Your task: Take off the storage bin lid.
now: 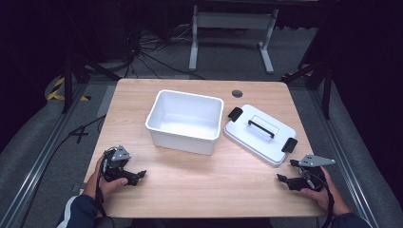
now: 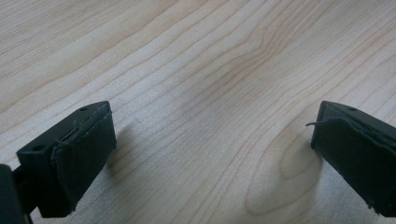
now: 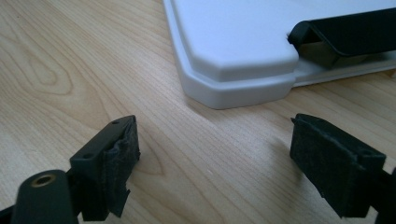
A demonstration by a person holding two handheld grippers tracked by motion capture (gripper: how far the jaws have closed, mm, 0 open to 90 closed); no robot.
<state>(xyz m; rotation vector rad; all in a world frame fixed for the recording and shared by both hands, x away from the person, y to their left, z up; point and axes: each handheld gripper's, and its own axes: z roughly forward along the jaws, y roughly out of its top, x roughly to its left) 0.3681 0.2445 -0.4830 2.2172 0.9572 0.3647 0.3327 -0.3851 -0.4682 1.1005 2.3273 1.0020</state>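
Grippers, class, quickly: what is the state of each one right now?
Left gripper: open, holding nothing, over bare table.
Right gripper: open, holding nothing, facing a corner of the white lid.

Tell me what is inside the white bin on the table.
The white bin looks empty: its floor and inner walls show bare white. Its near wall hides a strip of floor just behind it. Its lid lies beside it on the table, not on it.

One white bin [image 1: 185, 121], one lid [image 1: 260, 134]
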